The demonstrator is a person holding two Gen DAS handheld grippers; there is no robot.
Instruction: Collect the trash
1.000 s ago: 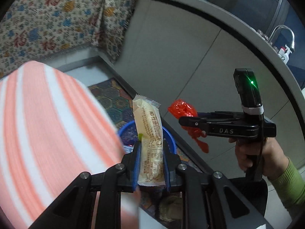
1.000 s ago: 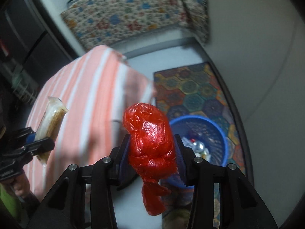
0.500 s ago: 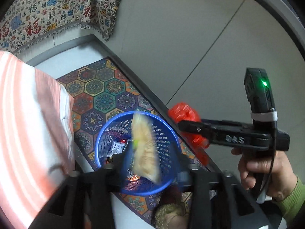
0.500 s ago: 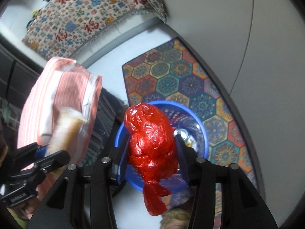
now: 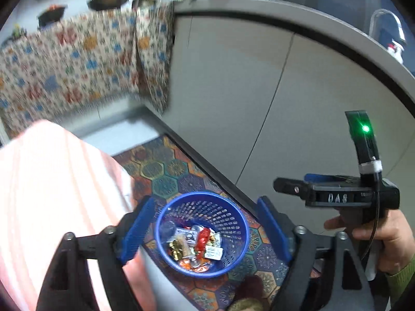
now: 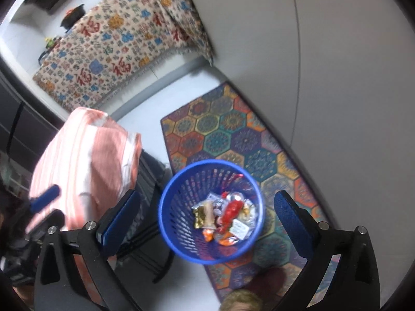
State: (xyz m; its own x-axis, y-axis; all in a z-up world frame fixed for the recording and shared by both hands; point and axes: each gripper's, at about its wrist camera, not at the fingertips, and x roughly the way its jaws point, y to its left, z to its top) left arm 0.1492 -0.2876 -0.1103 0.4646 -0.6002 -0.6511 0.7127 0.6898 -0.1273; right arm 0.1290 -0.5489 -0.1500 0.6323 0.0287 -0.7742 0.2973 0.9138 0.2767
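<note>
Both grippers, left (image 5: 205, 226) and right (image 6: 207, 223), gape empty over the blue basket (image 6: 166, 207) at lower centre; the red bag (image 6: 230, 213) lies inside among wrappers (image 6: 240, 229). A striped cloth (image 6: 85, 160) crowds the left, patterned mat (image 6: 220, 134) beneath.

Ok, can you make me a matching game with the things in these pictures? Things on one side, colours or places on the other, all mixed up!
Things:
1. basket
2. red wrapper
3. striped cloth
4. left tool

Colours or places:
a. orange and white
b. open, above the basket
c. blue, standing on the patterned rug
d. lying inside the basket

Pairs: 1-c, 2-d, 3-a, 4-b
</note>
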